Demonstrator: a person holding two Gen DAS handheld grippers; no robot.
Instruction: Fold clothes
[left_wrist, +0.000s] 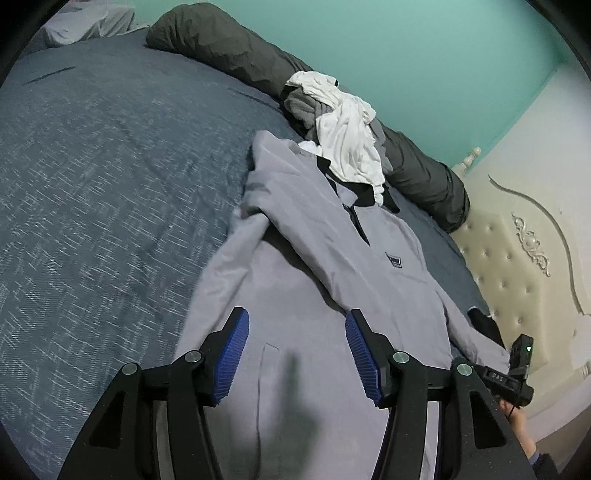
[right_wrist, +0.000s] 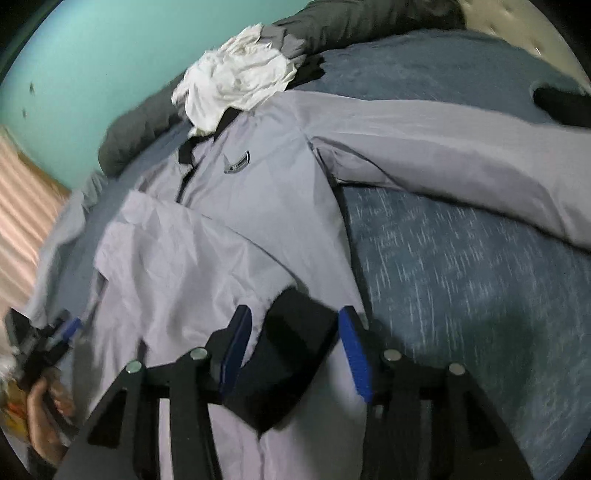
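Observation:
A grey jacket (left_wrist: 295, 280) with a black collar and chest logo lies face up on the blue bedspread (left_wrist: 92, 184). My left gripper (left_wrist: 296, 315) hovers open over its lower body, with nothing between the blue pads (left_wrist: 234, 350). One sleeve (right_wrist: 192, 251) is folded across the chest. Its black cuff (right_wrist: 295, 343) sits between the pads of my right gripper (right_wrist: 293, 312), whose jaws stand wide apart. The other sleeve (right_wrist: 443, 155) stretches out sideways on the bed. In the left wrist view my right gripper (left_wrist: 517, 369) shows at the jacket's right edge beside a black cuff (left_wrist: 484, 323).
A crumpled white garment (left_wrist: 347, 140) lies on the collar, against a long dark grey rolled quilt (left_wrist: 229, 48) along the teal wall. A cream tufted headboard (left_wrist: 517, 240) bounds the right side. A hand (right_wrist: 44, 406) holds the left gripper.

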